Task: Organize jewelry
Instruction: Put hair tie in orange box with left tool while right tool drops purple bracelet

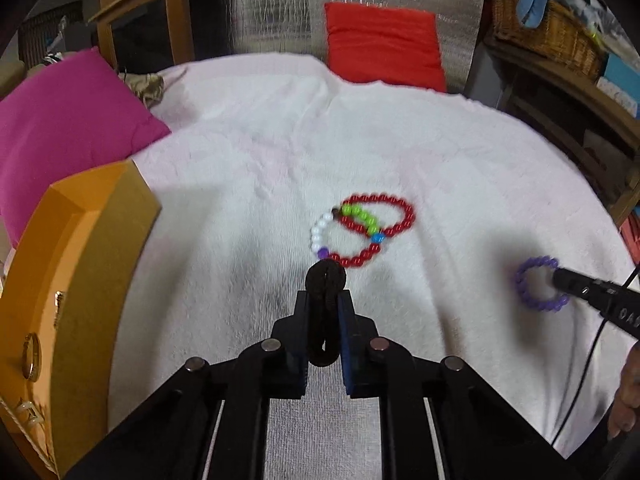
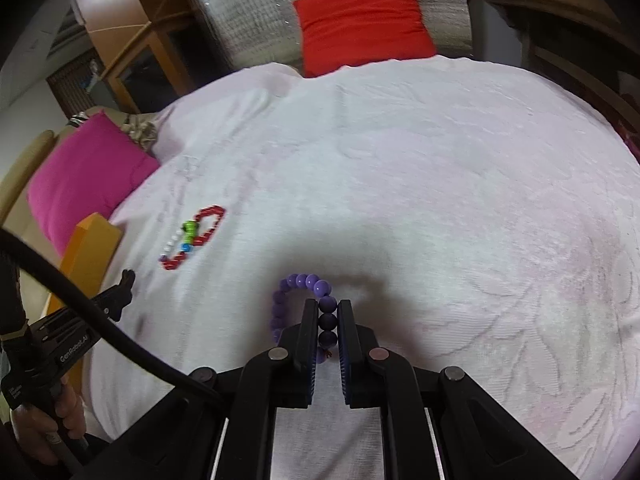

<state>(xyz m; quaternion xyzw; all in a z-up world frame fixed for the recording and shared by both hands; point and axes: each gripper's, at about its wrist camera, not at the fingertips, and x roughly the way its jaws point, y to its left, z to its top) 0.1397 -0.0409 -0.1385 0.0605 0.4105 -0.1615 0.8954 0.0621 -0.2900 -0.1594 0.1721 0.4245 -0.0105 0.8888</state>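
Jewelry box (image 1: 80, 264): one, orange-brown, left of the left tongs, lid up.
Left tongs (image 1: 325, 304): one pair, jaws nearly closed, pads pinching one black cord loop (image 1: 325, 280) that pokes out past the tips.
Beaded bracelets on the towel (image 1: 400, 140): two, overlapping, just ahead of the left tongs; one all red (image 1: 406, 210), one mixed (image 1: 320, 232) with white, green, blue, purple and red beads.
Purple bracelet (image 2: 306, 282): one, between the pads of the right tongs (image 2: 328, 320), jaws nearly closed on its beads; the rest curls left of the tips.
Cushions: two, far beyond the tongs; one pink (image 1: 60, 120) at left, one red (image 1: 384, 44) further right.
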